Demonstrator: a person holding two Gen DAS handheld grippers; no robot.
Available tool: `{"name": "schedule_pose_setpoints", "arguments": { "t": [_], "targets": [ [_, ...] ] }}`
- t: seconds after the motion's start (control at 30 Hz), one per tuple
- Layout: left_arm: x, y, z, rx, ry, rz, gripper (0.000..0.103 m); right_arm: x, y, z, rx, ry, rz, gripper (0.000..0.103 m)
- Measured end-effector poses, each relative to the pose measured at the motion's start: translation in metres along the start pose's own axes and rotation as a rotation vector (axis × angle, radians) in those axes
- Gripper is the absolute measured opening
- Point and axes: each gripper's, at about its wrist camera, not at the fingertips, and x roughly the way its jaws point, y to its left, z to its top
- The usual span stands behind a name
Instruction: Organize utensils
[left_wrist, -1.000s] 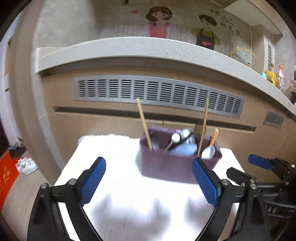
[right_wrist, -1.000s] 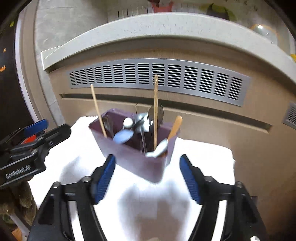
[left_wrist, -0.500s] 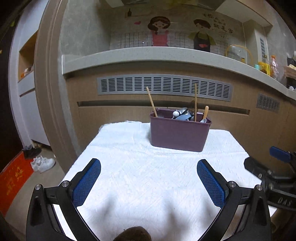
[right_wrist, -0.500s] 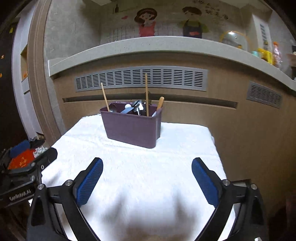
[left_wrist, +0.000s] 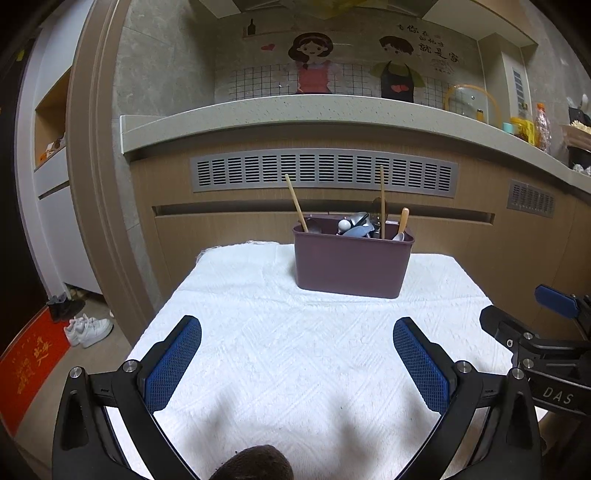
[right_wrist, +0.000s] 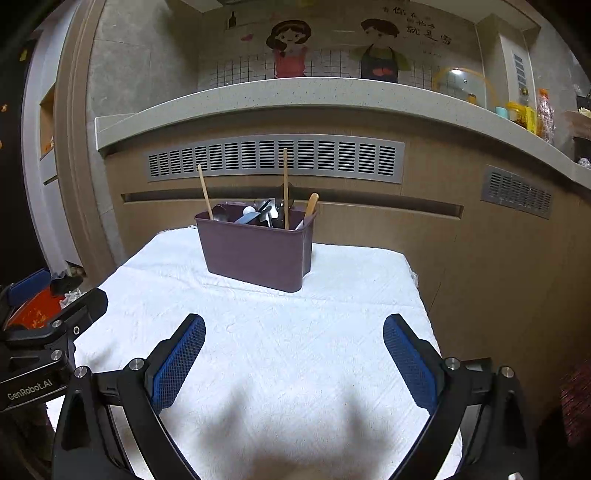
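Note:
A purple utensil holder (left_wrist: 352, 264) stands upright on the white cloth (left_wrist: 295, 354) at the table's far side; it also shows in the right wrist view (right_wrist: 258, 251). It holds two wooden chopsticks (left_wrist: 382, 201), a wooden-handled spoon (left_wrist: 402, 223), and several metal and light-coloured utensils (left_wrist: 354, 227). My left gripper (left_wrist: 297, 332) is open and empty, well back from the holder. My right gripper (right_wrist: 293, 328) is open and empty, also well back. Each gripper shows at the edge of the other's view.
A wood-panelled counter front with a grey vent (left_wrist: 325, 171) rises right behind the table. The table's left edge (left_wrist: 162, 306) drops to a floor with white shoes (left_wrist: 88, 328) and a red mat (left_wrist: 29, 365). Bottles and jars (left_wrist: 532, 125) stand on the counter top at right.
Both grippers have pulled back from close around the holder to the near side of the table. The holder now stands alone on the cloth.

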Motion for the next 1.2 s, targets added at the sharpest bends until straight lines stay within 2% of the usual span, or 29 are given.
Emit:
{"name": "schedule_pose_setpoints", "arguments": {
  "t": [1.2],
  "targets": [
    [0.0002,0.0,-0.0029,0.016,0.008,-0.013,0.103,0.0021,-0.0041,-0.0019,-0.003,0.011,0.012,0.097]
  ]
}}
